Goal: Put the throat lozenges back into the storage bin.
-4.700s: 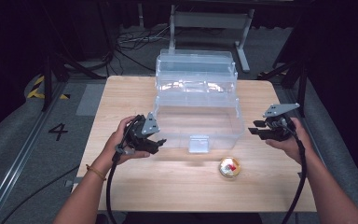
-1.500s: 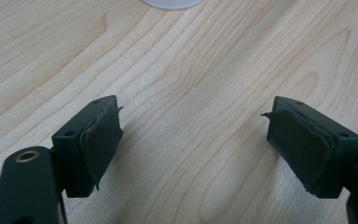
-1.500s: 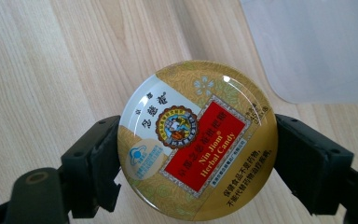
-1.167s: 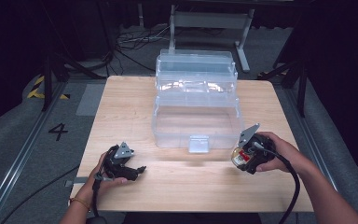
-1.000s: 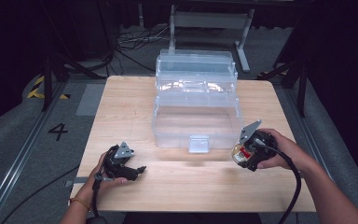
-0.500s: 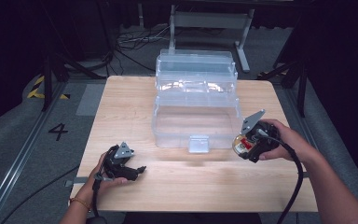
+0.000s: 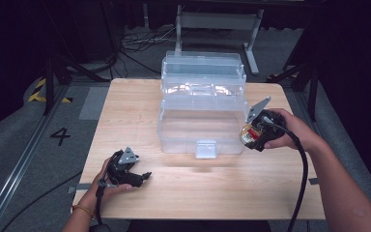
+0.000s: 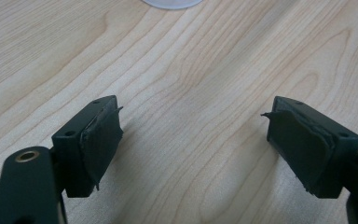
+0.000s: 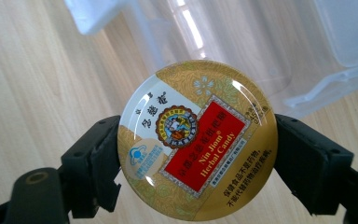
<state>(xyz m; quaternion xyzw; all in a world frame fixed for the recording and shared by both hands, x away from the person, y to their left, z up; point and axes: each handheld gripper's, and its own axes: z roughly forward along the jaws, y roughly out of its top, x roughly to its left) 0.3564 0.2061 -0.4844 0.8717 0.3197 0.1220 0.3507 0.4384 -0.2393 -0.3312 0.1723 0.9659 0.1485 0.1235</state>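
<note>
A round gold candy tin (image 9: 197, 140) with a red label is clamped between the jaws of my right gripper (image 7: 249, 137), which holds it in the air beside the front right corner of the clear plastic tiered box (image 7: 200, 111). The tin (image 7: 248, 135) shows small at the gripper's tip in the high view. My left gripper (image 7: 142, 177) rests low over the wooden table (image 7: 125, 106) near its front left, jaws spread wide with only bare wood between them (image 8: 193, 135).
The clear box stands mid-table with its upper trays stepped back and a front latch (image 7: 206, 149). Its wall (image 9: 242, 42) looms just behind the tin. Black cables trail from both grippers. Dark floor, cables and a metal stand lie beyond the table.
My right gripper has lifted the tin off the table and carried it up and slightly back toward the box's right corner. The left gripper has stayed put.
</note>
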